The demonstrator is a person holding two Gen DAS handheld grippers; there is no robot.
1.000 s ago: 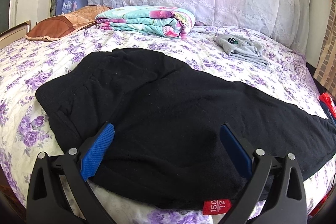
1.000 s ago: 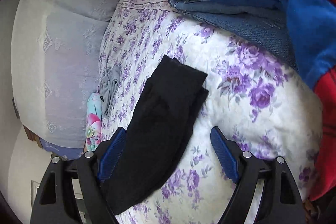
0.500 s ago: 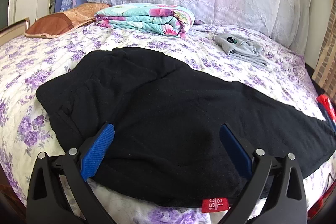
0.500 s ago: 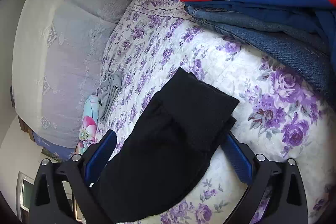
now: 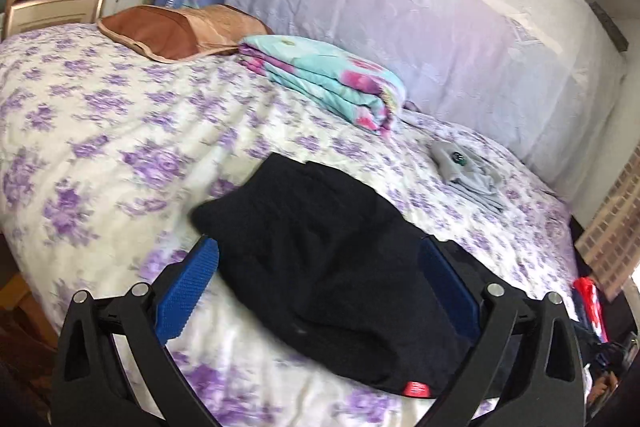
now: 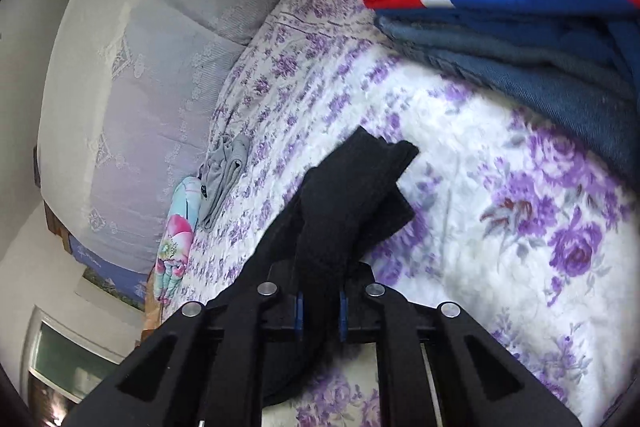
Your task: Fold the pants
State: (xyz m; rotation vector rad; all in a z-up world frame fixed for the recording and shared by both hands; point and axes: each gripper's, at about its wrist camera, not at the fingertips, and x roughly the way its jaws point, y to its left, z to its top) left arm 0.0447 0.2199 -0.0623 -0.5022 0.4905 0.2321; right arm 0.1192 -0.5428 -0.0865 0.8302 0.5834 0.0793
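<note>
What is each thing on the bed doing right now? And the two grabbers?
black pants: partly folded, leg end pinched
right gripper: shut on the pants
left gripper: open, over the pants
floral blanket: folded
grey garment: crumpled
clothes stack: folded, piled
brown pillow: lying flat

Ahead of the left gripper (image 5: pixel 318 291) on the floral bed (image 5: pixel 100 131): a folded teal blanket (image 5: pixel 328 79), a brown pillow (image 5: pixel 176 31), and a small grey garment (image 5: pixel 468 171) to the right.
</note>
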